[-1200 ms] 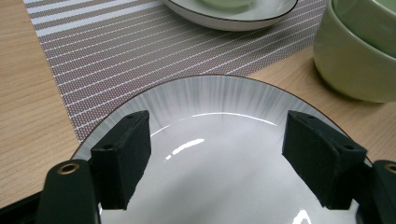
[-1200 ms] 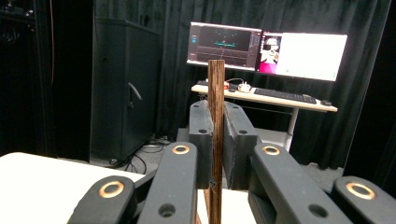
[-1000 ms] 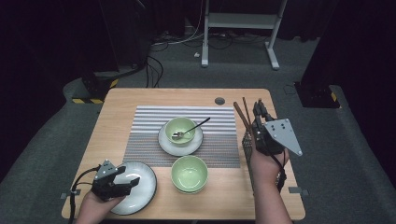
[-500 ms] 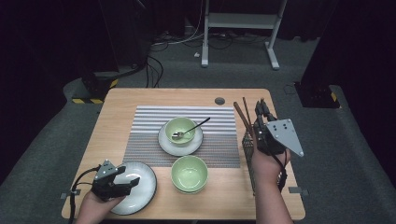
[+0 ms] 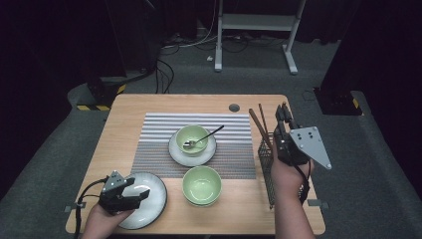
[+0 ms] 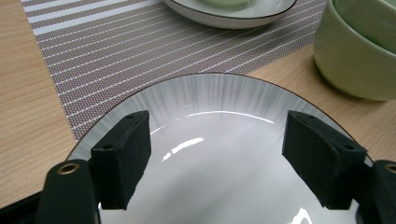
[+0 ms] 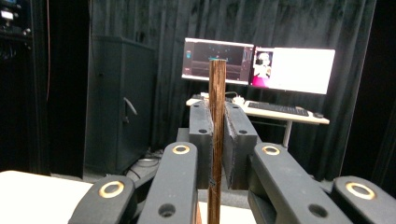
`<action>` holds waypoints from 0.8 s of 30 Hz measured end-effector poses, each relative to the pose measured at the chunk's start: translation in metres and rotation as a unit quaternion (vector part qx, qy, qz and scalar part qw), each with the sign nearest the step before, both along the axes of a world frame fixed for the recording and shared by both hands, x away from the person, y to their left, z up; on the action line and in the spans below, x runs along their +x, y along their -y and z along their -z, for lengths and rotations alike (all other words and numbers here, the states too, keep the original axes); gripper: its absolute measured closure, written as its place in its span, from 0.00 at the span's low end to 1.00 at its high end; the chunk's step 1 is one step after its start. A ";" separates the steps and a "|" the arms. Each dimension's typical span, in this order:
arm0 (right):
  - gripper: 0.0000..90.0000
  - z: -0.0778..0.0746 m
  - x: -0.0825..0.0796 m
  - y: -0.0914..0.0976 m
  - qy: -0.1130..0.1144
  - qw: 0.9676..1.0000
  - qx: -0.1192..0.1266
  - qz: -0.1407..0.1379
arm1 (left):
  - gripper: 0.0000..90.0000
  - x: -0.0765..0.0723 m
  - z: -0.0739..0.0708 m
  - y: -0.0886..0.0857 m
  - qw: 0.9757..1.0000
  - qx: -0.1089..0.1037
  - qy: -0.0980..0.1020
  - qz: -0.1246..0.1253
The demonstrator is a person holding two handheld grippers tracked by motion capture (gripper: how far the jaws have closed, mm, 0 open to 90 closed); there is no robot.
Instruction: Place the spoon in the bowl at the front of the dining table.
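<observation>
Between the right gripper's (image 7: 216, 140) two black jaws stands a brown wooden chopstick (image 7: 216, 116), pinched tight and straight up, just above the wire basket (image 5: 266, 164). Nothing has moved since a moment ago, so the lift looks paused. The left gripper (image 6: 217, 154) hangs wide apart over the grey plate (image 6: 210, 186).

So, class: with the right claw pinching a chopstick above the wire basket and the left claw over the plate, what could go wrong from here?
1. The right claw grips one chopstick thinly between its pads; it could pivot or slip on lifting.
2. A second chopstick leans in the wire basket close by; it may be knocked, or the basket tipped.
3. The left claw stands open over the glossy plate, beside the green bowl; a grab could slide the plate into it.
</observation>
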State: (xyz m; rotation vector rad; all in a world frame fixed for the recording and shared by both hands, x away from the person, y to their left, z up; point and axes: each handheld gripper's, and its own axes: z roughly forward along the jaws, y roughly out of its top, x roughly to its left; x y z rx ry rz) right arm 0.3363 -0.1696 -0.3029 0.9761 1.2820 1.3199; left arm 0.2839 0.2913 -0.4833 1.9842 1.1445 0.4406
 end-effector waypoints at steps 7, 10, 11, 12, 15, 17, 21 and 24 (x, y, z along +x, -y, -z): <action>0.93 -0.008 -0.006 -0.003 0.017 1.000 0.004 -0.005 | 0.27 0.000 0.000 0.000 1.000 -0.003 0.002 0.001; 0.93 -0.012 -0.008 -0.005 0.024 1.000 0.001 -0.007 | 0.26 0.000 -0.001 0.000 1.000 -0.004 0.003 0.002; 0.93 -0.013 -0.009 -0.006 0.025 1.000 0.002 -0.008 | 0.26 0.000 -0.001 0.000 1.000 -0.004 0.004 0.002; 0.93 -0.015 -0.010 -0.007 0.027 1.000 0.002 -0.010 | 0.26 -0.001 -0.001 0.000 1.000 -0.004 0.004 0.002; 0.93 -0.018 -0.013 -0.011 0.034 0.999 -0.002 -0.015 | 0.26 -0.001 -0.001 0.000 1.000 -0.005 0.006 0.003; 0.93 -0.021 -0.016 -0.013 0.038 0.999 -0.003 -0.019 | 0.26 -0.001 -0.001 0.000 1.000 -0.006 0.008 0.003; 0.93 -0.025 -0.020 -0.016 0.041 0.999 0.002 -0.030 | 0.26 -0.002 -0.002 0.000 1.000 -0.008 0.012 0.001; 0.92 -0.025 -0.022 -0.019 0.039 0.998 0.005 -0.039 | 0.26 -0.002 -0.003 0.000 1.000 -0.009 0.017 0.001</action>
